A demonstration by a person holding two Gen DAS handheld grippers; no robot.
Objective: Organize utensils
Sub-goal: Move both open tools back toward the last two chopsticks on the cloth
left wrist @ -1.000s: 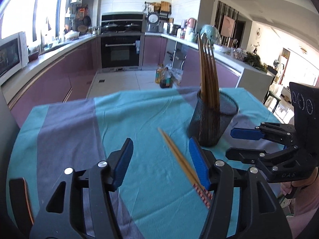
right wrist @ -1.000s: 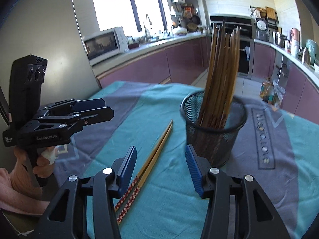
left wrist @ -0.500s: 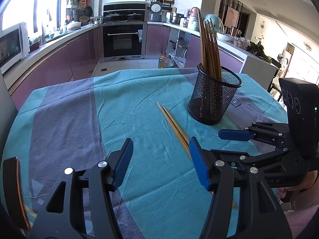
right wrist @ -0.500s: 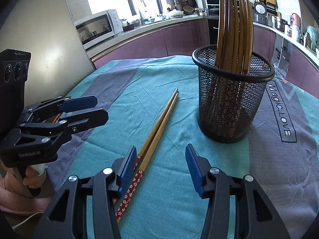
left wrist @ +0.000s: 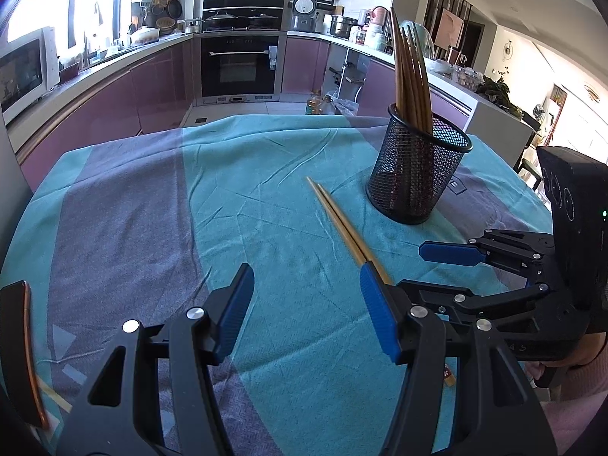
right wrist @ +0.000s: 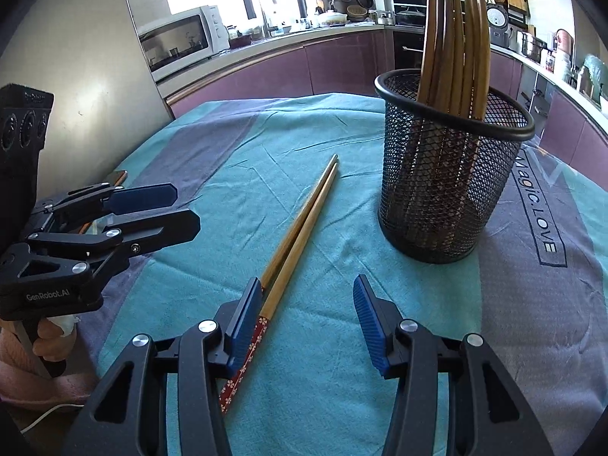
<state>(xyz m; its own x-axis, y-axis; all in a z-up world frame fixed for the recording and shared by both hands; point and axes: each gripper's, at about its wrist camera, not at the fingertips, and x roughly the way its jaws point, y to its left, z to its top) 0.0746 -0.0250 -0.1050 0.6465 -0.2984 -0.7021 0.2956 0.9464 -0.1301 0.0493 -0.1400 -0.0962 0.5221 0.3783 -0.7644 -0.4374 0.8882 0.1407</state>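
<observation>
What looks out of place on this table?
One pair of chopsticks lies flat on the tablecloth beside the black mesh holder, while the other chopsticks stand upright inside it. Nothing looks spilled or damaged.

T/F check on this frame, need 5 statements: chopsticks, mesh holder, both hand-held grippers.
1. A pair of chopsticks lies flat on the tablecloth. True.
2. The black mesh holder is empty. False: several brown chopsticks stand in it.
3. The right hand-held gripper is clamped on the loose pair. False: its jaws are open with nothing held; the pair only passes beside one pad.
4. The left hand-held gripper is open and holds nothing. True.
5. The mesh holder has tipped onto its side. False: it stands upright on the cloth, apart from the loose pair.
</observation>
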